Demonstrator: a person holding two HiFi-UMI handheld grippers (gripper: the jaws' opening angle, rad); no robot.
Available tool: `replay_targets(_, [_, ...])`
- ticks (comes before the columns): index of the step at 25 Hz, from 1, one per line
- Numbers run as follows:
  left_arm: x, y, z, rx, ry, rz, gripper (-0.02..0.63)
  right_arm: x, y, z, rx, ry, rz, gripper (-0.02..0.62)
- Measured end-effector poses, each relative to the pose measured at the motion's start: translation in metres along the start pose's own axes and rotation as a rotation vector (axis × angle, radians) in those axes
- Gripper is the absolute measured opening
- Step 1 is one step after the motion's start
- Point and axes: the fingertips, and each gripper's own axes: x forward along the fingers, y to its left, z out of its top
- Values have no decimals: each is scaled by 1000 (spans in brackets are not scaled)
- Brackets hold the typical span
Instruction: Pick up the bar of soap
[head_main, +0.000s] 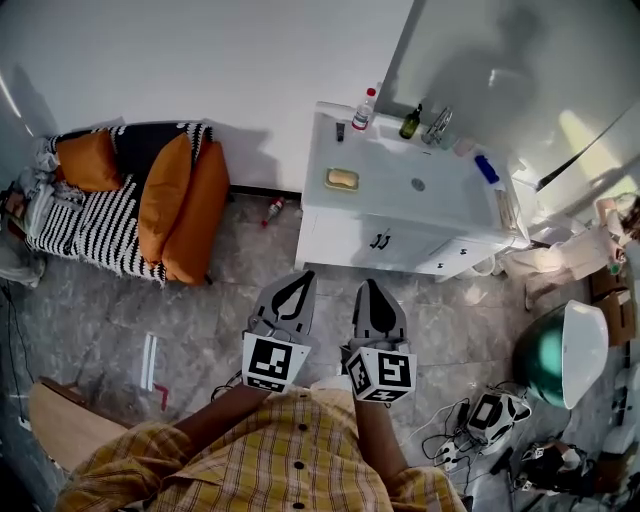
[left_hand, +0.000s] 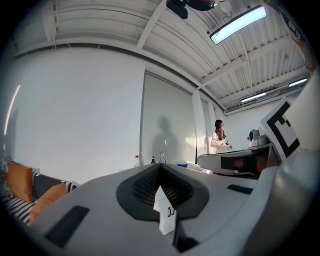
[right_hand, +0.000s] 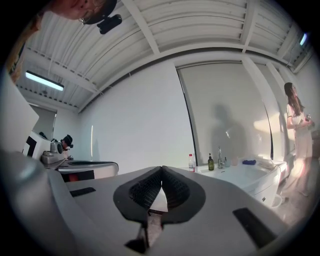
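Note:
The yellow bar of soap (head_main: 342, 178) lies in a small dish on the left part of the white washstand (head_main: 370, 215), seen from above in the head view. Both grippers hang over the tiled floor well short of the stand. My left gripper (head_main: 296, 283) has its jaws closed tip to tip with nothing between them. My right gripper (head_main: 371, 289) is likewise shut and empty. In the left gripper view the left gripper (left_hand: 160, 166) points at the far wall. The right gripper (right_hand: 161, 169) points toward the washstand (right_hand: 250, 172); the soap is not visible in that view.
On the stand are a clear bottle (head_main: 363, 110), a dark green bottle (head_main: 411, 122), a tap (head_main: 437, 125) and a blue item (head_main: 486, 168). A striped couch with orange cushions (head_main: 180, 205) stands left. A person (right_hand: 299, 135) stands right of the stand. Cables and gear (head_main: 495, 420) lie at the right.

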Motion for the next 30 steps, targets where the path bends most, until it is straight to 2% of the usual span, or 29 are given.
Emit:
replay_targets(6, [-4,23,-1,-20,-11,-6,9,6,13,-4,-15,12,-26,18])
replay_targets(13, [29,42,-7,-20,-14,-1,9,45,8,-8,-42,10,1,18])
replay_targets(22, [140,82,-8,24,12,27,9,164,-37,-5,-34,11,56,18])
replay_targets(30, [266,95,-4,35,62,26,9,264,-116,13,-13,56,60,18])
